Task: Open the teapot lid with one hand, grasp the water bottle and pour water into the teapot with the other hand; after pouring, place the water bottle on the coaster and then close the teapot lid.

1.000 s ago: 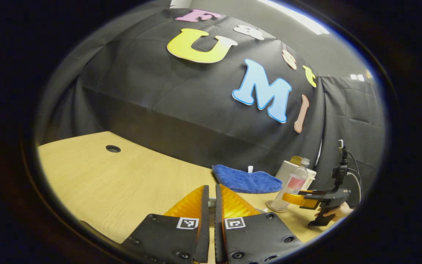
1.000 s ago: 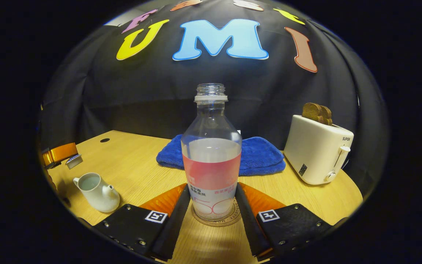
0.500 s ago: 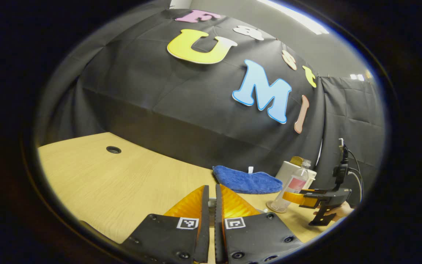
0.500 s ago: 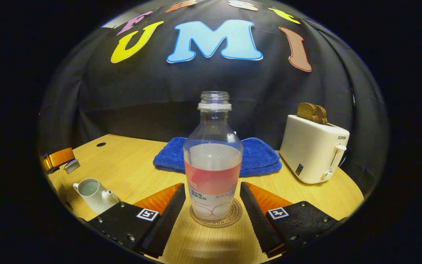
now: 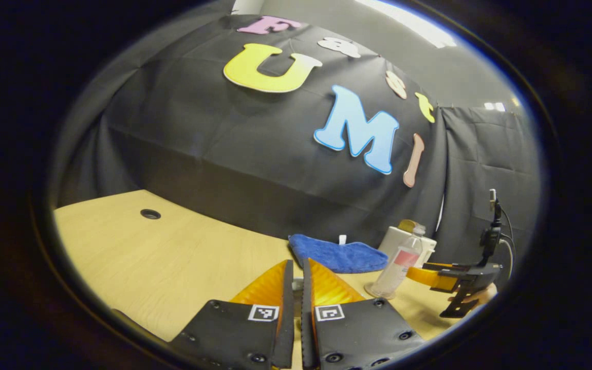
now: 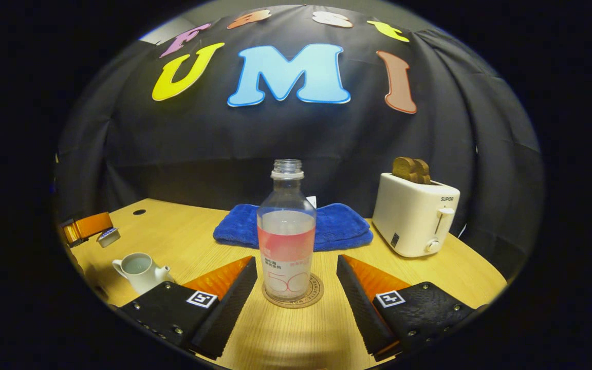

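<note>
Clear plastic forms the bottle (image 6: 287, 234), which stands upright on the round coaster (image 6: 312, 298) at 12 o'clock from the right gripper (image 6: 296, 300). The right gripper's fingers are spread wide, one on each side of the bottle and clear of it; nothing is gripped. The bottle is uncapped and holds water to about mid-height.

Handling, as a judgement: the bottle is thin-walled and will flex under a hard squeeze. The water adds weight low down, and the open neck will spill if tipped. The labelled band at mid-body is the best place to take hold.

The teapot (image 6: 141, 272) sits on the table (image 6: 429, 272) at 9 o'clock from the right gripper, glazed white and open at the top. Judge it hard, smooth, slippery and breakable. The small lid (image 6: 108, 237) hangs above it at 10 o'clock, pinched by the left gripper (image 6: 86, 227).

In the left gripper view, the left gripper (image 5: 296, 288) has its fingers pressed nearly together on a small pale piece, presumably the lid knob. The lid is largely hidden between the fingers. The bottle (image 5: 396, 263) and the right gripper (image 5: 432, 273) lie at 2 o'clock.

A blue towel (image 6: 334, 227) lies behind the bottle. A toaster (image 6: 415, 213) stands at 2 o'clock. The teapot's base is cut off behind the right gripper's body.
</note>
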A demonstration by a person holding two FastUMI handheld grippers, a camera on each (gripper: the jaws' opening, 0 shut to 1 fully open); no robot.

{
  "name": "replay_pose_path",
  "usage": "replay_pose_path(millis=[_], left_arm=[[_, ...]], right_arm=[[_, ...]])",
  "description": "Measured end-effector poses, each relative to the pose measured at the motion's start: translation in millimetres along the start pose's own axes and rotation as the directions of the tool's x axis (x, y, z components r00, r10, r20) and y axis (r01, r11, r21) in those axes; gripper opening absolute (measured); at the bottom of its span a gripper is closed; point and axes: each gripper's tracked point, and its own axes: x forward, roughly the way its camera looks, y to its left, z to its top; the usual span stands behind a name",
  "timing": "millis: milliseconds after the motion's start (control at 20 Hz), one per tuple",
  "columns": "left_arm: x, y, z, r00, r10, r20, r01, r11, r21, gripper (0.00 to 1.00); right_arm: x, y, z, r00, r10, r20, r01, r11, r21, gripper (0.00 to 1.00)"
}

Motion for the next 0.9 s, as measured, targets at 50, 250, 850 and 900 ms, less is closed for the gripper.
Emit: replay_pose_path(millis=[50, 250, 850, 900], left_arm=[[0.2, -3.8, -0.9, 1.0, -0.009, -0.002, 0.009, 1.0, 0.001, 0.13], [-0.3, -22.6, -6.7, 0.999, -0.043, -0.013, 0.043, 0.999, 0.026, 0.12], [8.2, -72.0, -30.5, 0.994, -0.08, -0.068, 0.093, 0.973, 0.212, 0.13], [10.8, -72.9, -32.3, 0.994, -0.077, -0.072, 0.091, 0.971, 0.222, 0.12]], right_arm=[[-8.0, 1.1, -1.6, 1.0, 0.0, 0.007, 0.0, 1.0, 0.0, 0.96], [-39.9, 14.9, -11.4, 0.999, 0.015, 0.037, -0.015, 1.0, -0.015, 0.96], [-89.2, 39.0, -35.1, 0.996, 0.05, 0.076, -0.051, 0.999, 0.011, 0.96], [-90.8, 35.5, -36.7, 0.996, 0.04, 0.077, -0.041, 0.999, 0.017, 0.96]])
